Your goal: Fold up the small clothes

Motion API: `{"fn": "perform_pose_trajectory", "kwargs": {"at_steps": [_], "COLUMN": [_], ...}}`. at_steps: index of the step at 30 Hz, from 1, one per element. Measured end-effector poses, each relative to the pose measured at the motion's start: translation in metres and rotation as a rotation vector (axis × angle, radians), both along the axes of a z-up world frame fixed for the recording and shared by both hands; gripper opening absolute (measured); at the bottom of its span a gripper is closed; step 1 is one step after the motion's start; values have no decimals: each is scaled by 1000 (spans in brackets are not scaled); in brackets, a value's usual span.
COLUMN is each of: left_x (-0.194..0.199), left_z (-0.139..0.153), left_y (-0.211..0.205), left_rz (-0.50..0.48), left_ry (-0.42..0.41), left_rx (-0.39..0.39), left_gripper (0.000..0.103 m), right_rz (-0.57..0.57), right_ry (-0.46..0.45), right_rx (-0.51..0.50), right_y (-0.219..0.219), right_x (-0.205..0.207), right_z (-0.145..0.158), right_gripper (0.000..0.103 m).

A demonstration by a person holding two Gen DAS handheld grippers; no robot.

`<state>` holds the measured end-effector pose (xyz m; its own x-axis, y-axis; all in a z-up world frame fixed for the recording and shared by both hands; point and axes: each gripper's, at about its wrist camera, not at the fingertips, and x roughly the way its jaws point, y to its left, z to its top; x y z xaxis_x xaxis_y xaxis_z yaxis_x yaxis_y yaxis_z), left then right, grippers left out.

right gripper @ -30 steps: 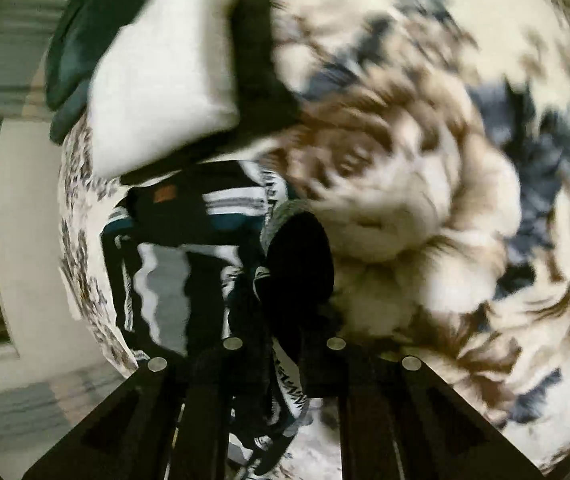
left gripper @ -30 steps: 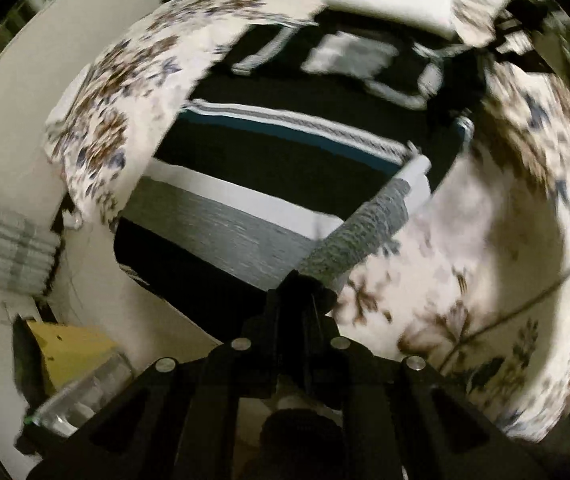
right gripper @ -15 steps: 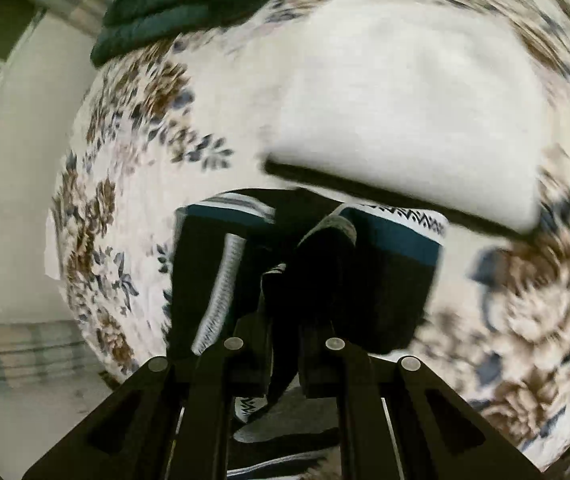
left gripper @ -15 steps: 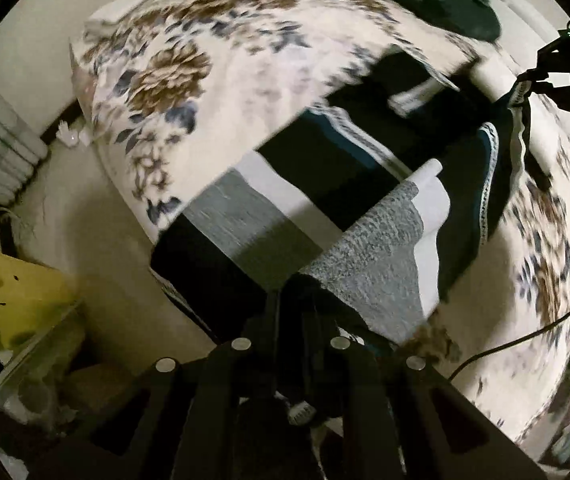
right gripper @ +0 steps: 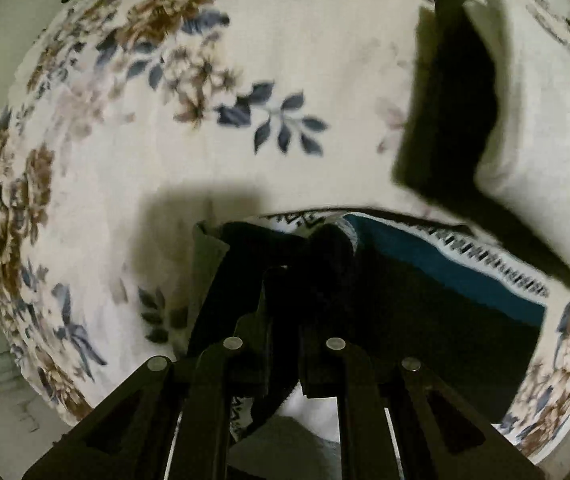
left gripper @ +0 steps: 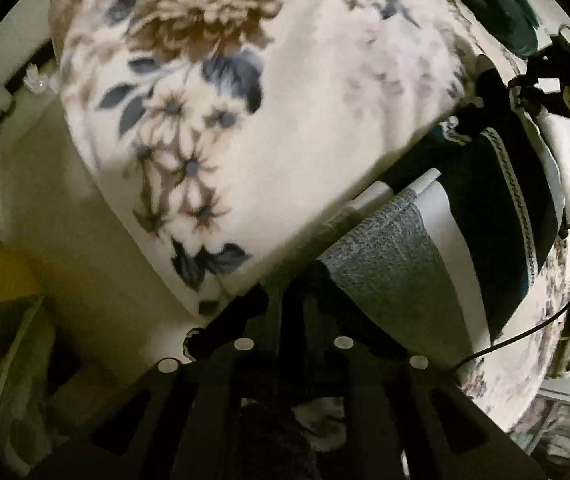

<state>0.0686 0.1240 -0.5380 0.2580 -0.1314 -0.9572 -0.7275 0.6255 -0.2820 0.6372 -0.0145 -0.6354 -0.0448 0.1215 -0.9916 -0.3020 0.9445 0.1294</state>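
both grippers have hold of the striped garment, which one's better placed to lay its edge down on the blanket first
Probably the right gripper: its end of the striped garment already lies on the floral blanket, while the left gripper holds its end hanging past the blanket's edge.

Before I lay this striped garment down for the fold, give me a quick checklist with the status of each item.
1. Left gripper shut on the striped garment: ok.
2. Right gripper shut on the garment's other end: ok.
3. Garment taut between the grippers: cannot tell.
4. Bare floral blanket ahead to lay it on: ok.
5. White folded cloth lies close to the garment: not ok.
6. Black cable near the fold zone: cannot tell.
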Motion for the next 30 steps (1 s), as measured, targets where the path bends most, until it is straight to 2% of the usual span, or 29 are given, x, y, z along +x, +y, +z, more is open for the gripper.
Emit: {"fn": "perform_pose_trajectory", "kwargs": {"at_steps": [1,3,4,6,7,8,10,13,17,19,21,24,27,30], "left_x": [-3,-17,-28,-47,-57,-69,-86,-95,-83,-77,-73,-69,-59,-43], "left_z": [0,6,12,20,23,25,24,12,-10,-19,-22,-4,20,18], "left_y": [3,7,8,9,8,6,2,-9,-14,-10,-4,0,-3,-1], "left_rz": [8,47,76,132,160,199,261,310,318,312,324,320,247,157], "left_ry": [-5,-26,-44,-62,-69,-73,-90,-75,-48,-36,-16,-24,-21,9], "left_rx": [-20,-53,-65,-86,-96,-108,-142,-181,-130,-105,-78,5,113,166], "left_gripper": [11,11,15,32,50,60,60,60,60,60,60,60,60,60], "right_rz": [-3,6,15,35,46,62,93,142,207,205,187,128,74,49], "right_ry": [18,52,66,86,92,100,109,107,87,94,95,69,62,65], "right_rx": [15,60,75,117,126,138,156,156,104,92,91,117,157,169], "right_y": [-3,-10,-15,-28,-33,-41,-55,-85,-119,-138,-149,-155,-139,-109], "right_x": [-1,-7,-12,-26,-31,-42,-60,-90,-118,-123,-113,-84,-51,-21], "right_z": [0,4,10,23,28,35,46,54,56,55,55,62,68,63], "right_gripper": [19,31,35,49,51,54,59,60,60,60,60,60,60,60]}}
